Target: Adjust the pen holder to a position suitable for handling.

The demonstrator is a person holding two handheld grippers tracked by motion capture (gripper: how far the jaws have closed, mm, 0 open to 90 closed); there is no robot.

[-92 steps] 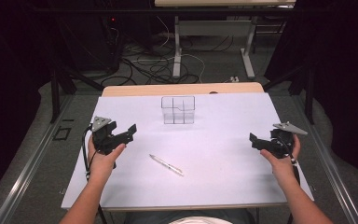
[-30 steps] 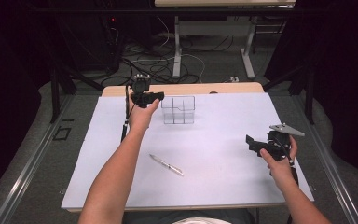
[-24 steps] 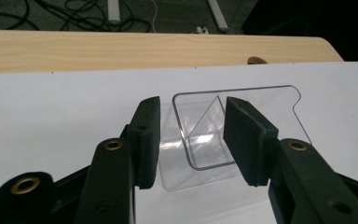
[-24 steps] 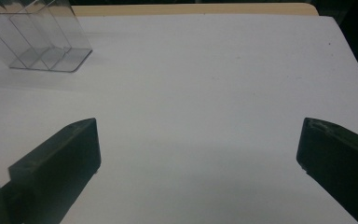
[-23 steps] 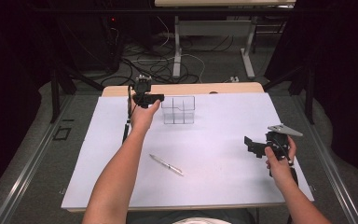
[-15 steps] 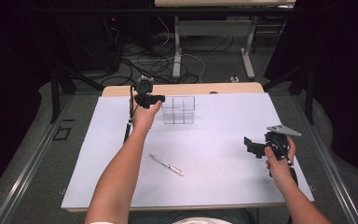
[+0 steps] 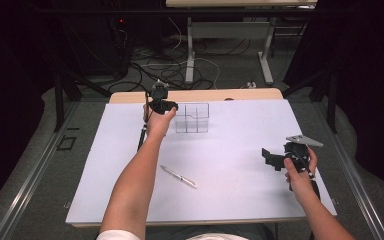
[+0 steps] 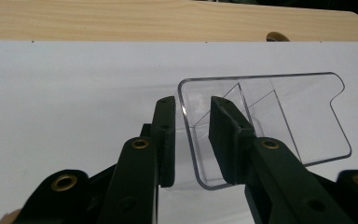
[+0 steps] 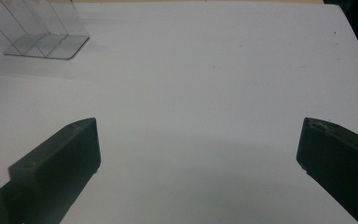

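Observation:
A clear plastic divided box (image 7: 192,118) stands at the far middle of the white sheet (image 7: 230,150). My left gripper (image 7: 172,106) is at its left end. In the left gripper view the jaws (image 8: 192,100) straddle the box's (image 8: 270,116) end wall, one finger (image 8: 165,135) outside and the other inside. They have just been closing, and a small gap still shows beside the wall. A silver pen (image 7: 178,176) lies near the sheet's middle. My right gripper (image 7: 266,157) hovers wide open (image 9: 198,126) at the right, nothing between its fingers, with the box (image 9: 37,32) far off.
The sheet covers a wooden table whose far edge (image 7: 195,95) shows behind the box. Beyond it are cables and desk legs on the floor. Bare sheet lies between the pen and the right gripper.
The left arm has reached from the table's left side to the box, then sunk a little onto its end wall. The right gripper has barely shifted.

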